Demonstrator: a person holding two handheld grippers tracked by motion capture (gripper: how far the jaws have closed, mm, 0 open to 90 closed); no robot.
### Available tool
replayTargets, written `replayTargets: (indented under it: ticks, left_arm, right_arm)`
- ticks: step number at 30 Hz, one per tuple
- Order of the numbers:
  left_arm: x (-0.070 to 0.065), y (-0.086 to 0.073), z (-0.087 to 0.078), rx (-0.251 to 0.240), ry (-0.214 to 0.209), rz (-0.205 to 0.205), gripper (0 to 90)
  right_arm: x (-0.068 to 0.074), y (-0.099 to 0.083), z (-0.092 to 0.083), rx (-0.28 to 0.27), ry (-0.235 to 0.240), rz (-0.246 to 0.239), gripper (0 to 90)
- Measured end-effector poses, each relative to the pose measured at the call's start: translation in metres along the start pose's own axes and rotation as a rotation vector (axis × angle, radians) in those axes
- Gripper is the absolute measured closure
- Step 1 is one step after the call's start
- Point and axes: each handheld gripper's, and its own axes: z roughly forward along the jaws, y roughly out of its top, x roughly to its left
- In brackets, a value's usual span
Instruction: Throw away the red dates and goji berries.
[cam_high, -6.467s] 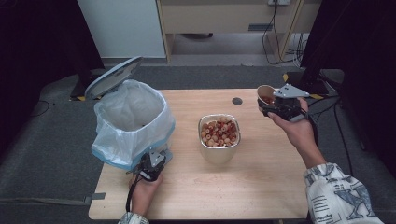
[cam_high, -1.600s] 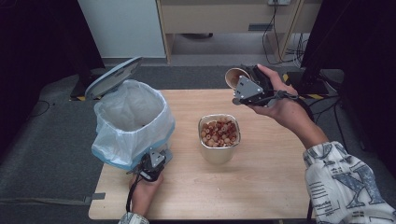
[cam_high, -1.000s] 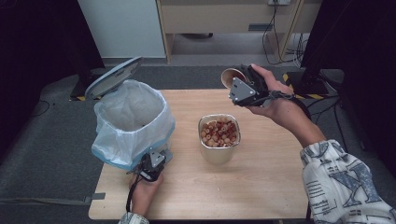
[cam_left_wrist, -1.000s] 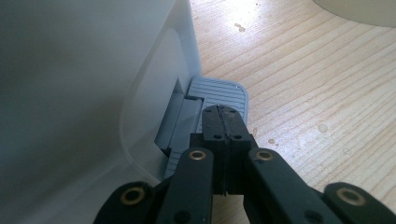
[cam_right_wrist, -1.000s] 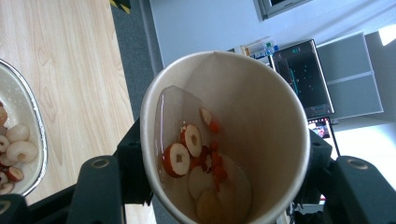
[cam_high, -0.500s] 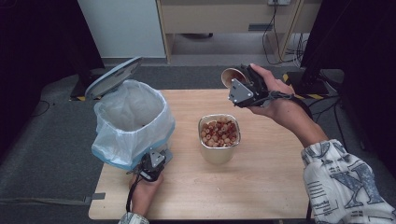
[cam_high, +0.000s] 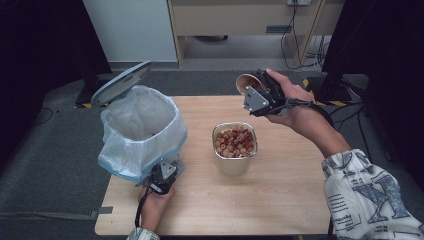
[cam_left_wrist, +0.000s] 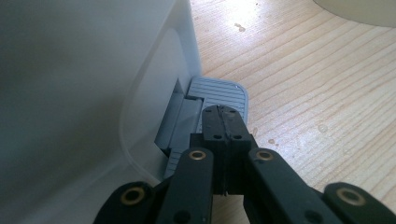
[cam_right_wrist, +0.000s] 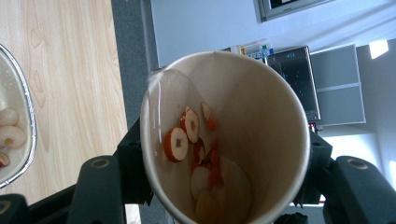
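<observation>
- Work in hand, as judged: emptying fruit scraps from a paper cup (cam_high: 247, 82) into the pedal bin (cam_high: 142, 131). The step is not complete.
- Left gripper (cam_high: 162, 178): at the near left of the table, jaws fully closed with nothing between them. In the left gripper view the closed tips (cam_left_wrist: 223, 122) rest on the grey pedal (cam_left_wrist: 219, 95) at the foot of the bin.
- Bin condition: lid (cam_high: 121, 82) raised and tilted back on the far left side; white liner bag (cam_high: 137, 117) open at the mouth. It is ready to receive waste, which fits with the pedal being pressed down.
- Right gripper (cam_high: 259, 96): raised above the far right part of the table, jaws clamped on the cup's sides, the cup tipped on its side with the mouth turned leftward.
- Cup contents: the right gripper view shows red-skinned slices and peel pieces (cam_right_wrist: 198, 154) lying inside the cup (cam_right_wrist: 224, 140); nothing has been tipped out.
- Position fault: the cup is well apart from the bin, with the foil tray (cam_high: 235, 149) of fruit pieces between them at table centre.
- Done: bin opened, cup lifted and tilted.
- Left: carry the cup leftward over the bag mouth, past the tray, tip it further to discharge the scraps, then let the lid down.
- Risk noted: at this tilt, scraps could slide out over the table or tray.
</observation>
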Motion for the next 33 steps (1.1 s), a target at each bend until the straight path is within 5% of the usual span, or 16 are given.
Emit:
replayTargets:
  ticks: [13,33]
  left_arm:
    - [0.0,0.0,0.0,0.0,0.0,0.0,89.4]
    - [0.0001,0.0,0.0,0.0,0.0,-0.001,89.4]
  right_arm:
    - [-0.0029,0.0043,-0.0032,0.009,-0.008,-0.03,38.3]
    - [0.0016,0.0078,-0.0017,0.049,-0.024,-0.139,38.4]
